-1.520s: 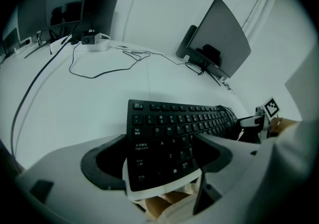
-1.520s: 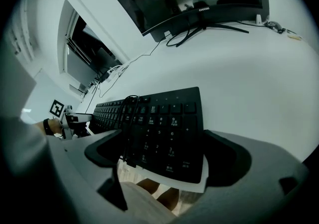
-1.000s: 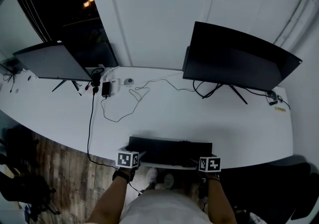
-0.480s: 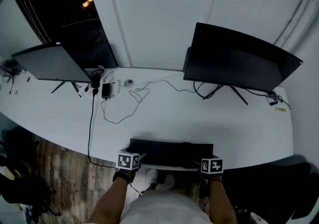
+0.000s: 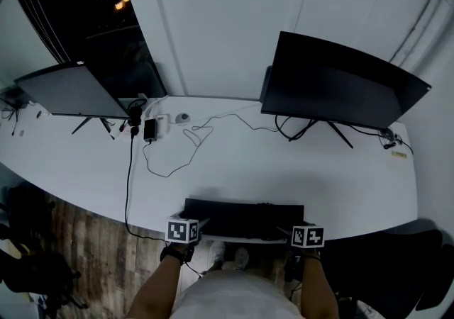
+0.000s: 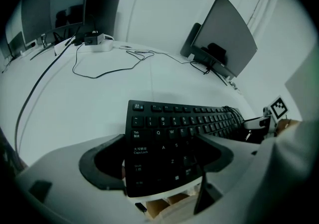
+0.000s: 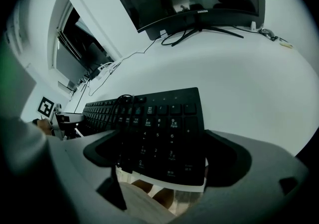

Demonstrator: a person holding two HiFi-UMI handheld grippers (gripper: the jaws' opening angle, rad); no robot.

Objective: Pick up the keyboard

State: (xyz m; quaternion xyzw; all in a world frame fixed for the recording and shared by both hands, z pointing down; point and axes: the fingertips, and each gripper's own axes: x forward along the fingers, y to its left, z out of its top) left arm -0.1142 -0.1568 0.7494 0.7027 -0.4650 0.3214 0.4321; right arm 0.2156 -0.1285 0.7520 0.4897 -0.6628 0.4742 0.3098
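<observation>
A black keyboard [image 5: 241,217] lies along the front edge of the white desk [image 5: 234,169]. My left gripper [image 5: 195,225] is at its left end and my right gripper [image 5: 287,230] at its right end. In the left gripper view the keyboard [image 6: 174,128] has its Tab and Caps Lock end between the wide-apart jaws of the left gripper [image 6: 162,161]. In the right gripper view the number-pad end of the keyboard [image 7: 159,128] sits between the jaws of the right gripper [image 7: 162,156], which are closing. On neither gripper do the pads visibly press on the keyboard.
Two dark monitors stand at the back, one on the right [image 5: 340,84] and one on the left [image 5: 74,89]. A power adapter [image 5: 150,127] and a looping cable [image 5: 174,151] lie mid-desk. A black chair [image 5: 397,268] is at the lower right, over wooden floor [image 5: 85,254].
</observation>
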